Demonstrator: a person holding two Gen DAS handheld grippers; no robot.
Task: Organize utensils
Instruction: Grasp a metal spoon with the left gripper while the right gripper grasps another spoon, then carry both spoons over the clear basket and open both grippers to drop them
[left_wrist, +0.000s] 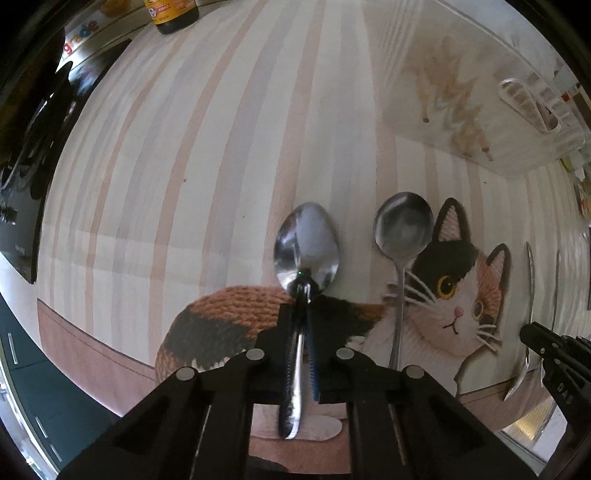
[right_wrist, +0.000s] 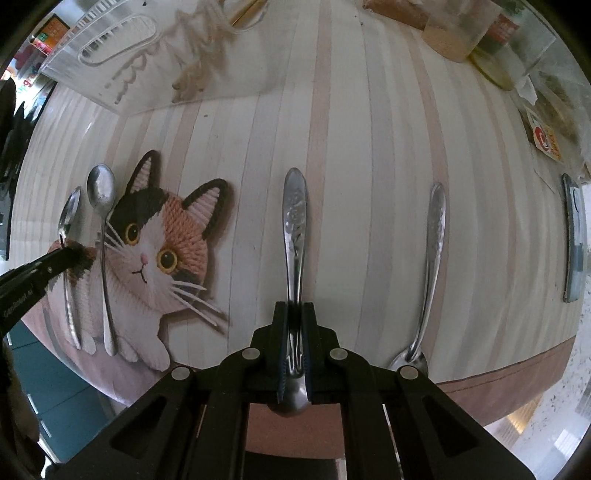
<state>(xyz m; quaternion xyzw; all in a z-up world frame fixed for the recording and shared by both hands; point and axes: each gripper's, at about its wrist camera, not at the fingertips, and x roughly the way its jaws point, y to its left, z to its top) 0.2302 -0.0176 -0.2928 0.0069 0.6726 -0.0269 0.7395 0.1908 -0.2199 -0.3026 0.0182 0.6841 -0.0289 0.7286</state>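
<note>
My left gripper (left_wrist: 301, 306) is shut on a steel spoon (left_wrist: 306, 245) by its neck, bowl pointing away, low over the cat-print tablecloth. A second spoon (left_wrist: 403, 225) lies just to its right on the cloth. My right gripper (right_wrist: 294, 314) is shut on another spoon (right_wrist: 294, 210), bowl toward the camera, handle pointing away. A further spoon (right_wrist: 432, 251) lies to its right. In the right wrist view the left gripper (right_wrist: 64, 254) shows at the left with its spoon (right_wrist: 68, 218) beside the lying spoon (right_wrist: 101, 195).
A clear plastic organizer tray (left_wrist: 480, 122) sits at the far side, also in the right wrist view (right_wrist: 122, 55). A dark sauce bottle (left_wrist: 171, 14) stands far left. Jars and packets (right_wrist: 480, 40) crowd the far right. A dark flat object (right_wrist: 574, 236) lies at the right edge.
</note>
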